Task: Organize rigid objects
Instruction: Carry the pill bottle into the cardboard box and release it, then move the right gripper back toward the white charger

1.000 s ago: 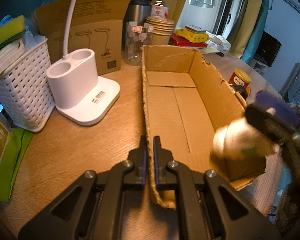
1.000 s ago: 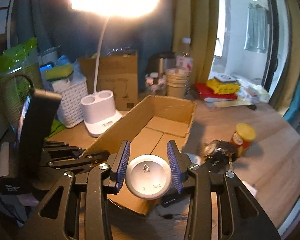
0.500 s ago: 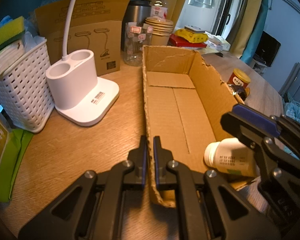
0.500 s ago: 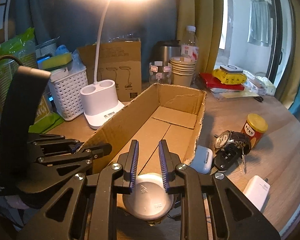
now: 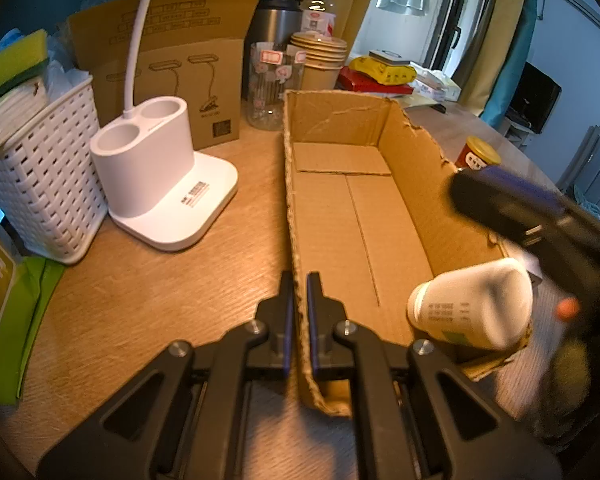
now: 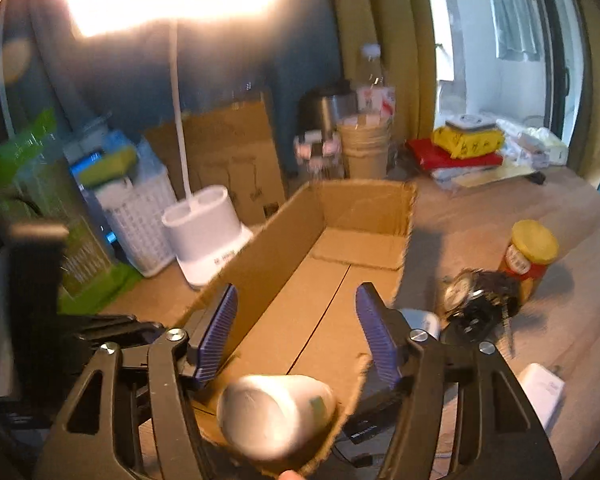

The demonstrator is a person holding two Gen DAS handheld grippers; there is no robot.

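One white bottle (image 5: pixel 470 304) lies on its side at the near end of the cardboard box (image 5: pixel 340 216), its long axis across the box, just below the right gripper (image 6: pixel 295 332), whose jaws stand wide and empty (this gripper is the nearer). Left gripper (image 5: pixel 297 304) has its jaws narrow, pinching the box's left wall

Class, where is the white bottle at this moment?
The white bottle lies on its side in the near right corner of the cardboard box, below the open right gripper.
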